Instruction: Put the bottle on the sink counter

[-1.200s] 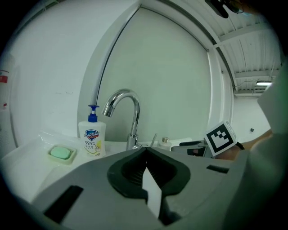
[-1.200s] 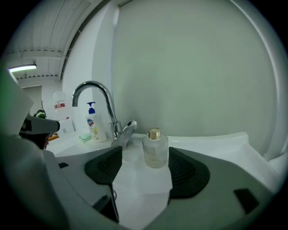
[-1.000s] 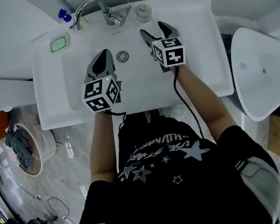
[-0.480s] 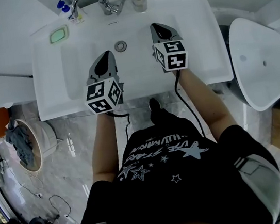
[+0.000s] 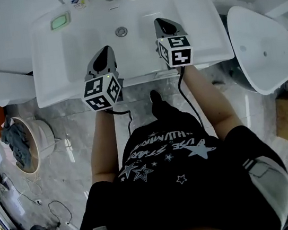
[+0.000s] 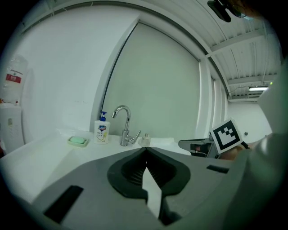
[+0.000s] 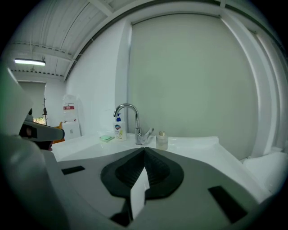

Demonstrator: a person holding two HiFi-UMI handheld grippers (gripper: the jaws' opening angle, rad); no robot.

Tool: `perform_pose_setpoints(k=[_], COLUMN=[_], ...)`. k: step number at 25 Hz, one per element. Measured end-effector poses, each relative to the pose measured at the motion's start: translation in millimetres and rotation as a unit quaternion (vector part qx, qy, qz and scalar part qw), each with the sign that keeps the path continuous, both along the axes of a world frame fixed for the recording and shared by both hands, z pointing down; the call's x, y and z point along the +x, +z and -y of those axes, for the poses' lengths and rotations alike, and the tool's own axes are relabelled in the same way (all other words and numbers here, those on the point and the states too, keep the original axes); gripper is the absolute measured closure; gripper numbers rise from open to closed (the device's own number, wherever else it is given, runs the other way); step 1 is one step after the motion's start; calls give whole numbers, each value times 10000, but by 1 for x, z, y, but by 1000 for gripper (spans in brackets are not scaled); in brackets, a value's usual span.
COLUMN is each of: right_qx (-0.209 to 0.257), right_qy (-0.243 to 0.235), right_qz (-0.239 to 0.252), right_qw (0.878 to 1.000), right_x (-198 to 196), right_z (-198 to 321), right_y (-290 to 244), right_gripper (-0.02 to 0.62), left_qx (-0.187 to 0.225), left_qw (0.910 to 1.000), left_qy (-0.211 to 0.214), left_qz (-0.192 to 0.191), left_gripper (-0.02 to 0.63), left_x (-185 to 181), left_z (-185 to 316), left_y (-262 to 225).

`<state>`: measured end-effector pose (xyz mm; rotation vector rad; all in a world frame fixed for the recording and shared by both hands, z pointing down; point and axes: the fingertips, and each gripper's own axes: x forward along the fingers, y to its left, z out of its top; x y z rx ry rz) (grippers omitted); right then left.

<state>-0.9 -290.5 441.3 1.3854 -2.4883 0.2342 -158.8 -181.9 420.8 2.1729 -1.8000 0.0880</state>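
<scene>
— Starting left: spotting a dish [image 5: 60, 21], then a pump [image 6: 102, 131], on the counter [image 5: 47, 62].
— Finding the left gripper [image 5: 106, 50] over the basin [image 5: 135, 59], jaws together, gripping nothing.
— Passing the tap [image 7: 138, 135]; seeing the bottle [image 7: 162, 140] standing just beside it on the counter.
— Finding the right gripper [image 5: 159, 22] likewise closed, empty, well apart from the bottle.

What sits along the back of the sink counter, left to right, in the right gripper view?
green soap dish -> pump bottle -> faucet -> small bottle
</scene>
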Motion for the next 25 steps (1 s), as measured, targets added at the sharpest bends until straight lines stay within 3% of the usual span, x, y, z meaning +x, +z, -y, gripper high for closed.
perform_pose_setpoints(k=[25], right_qx=[134], right_qy=[20], right_qz=[76], right_qw=[9999], right_x=[28], right_z=[-185], right_y=[-25], right_gripper=[589], left_qx=[275], left_qw=[9987], left_qy=[426], left_qz=[101], left_gripper=[598], left_x=[32], left_z=[-157], left_y=[-24])
